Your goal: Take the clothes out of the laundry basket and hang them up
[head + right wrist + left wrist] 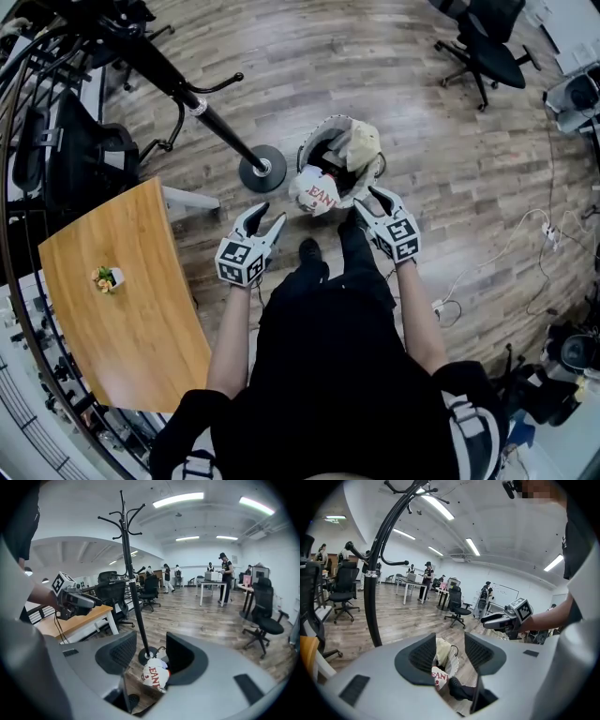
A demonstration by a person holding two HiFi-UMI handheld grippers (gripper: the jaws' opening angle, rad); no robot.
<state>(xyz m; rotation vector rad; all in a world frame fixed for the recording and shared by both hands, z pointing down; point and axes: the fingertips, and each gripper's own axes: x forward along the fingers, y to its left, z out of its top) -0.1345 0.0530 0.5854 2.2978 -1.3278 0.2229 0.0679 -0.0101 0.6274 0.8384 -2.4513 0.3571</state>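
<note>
The laundry basket (pixel 330 132) stands on the wood floor just ahead of the person's feet. A beige garment (pixel 362 144) lies in it and a white garment with red letters (pixel 316 196) hangs over its near rim. The black coat rack (pixel 262 170) rises beside the basket on the left. My left gripper (pixel 267 216) hovers open, near and left of the basket. My right gripper (pixel 367 201) is open above the basket's near right rim. Nothing lies between either pair of jaws. The white garment (pixel 438 677) (pixel 154 677) shows below the jaws in both gripper views.
A wooden table (pixel 122 300) with a small plant (pixel 106 278) stands at the left. Office chairs (pixel 487 47) are at the far right, and cables (pixel 525 244) lie on the floor to the right. Several people stand at desks (pixel 211 585) far off.
</note>
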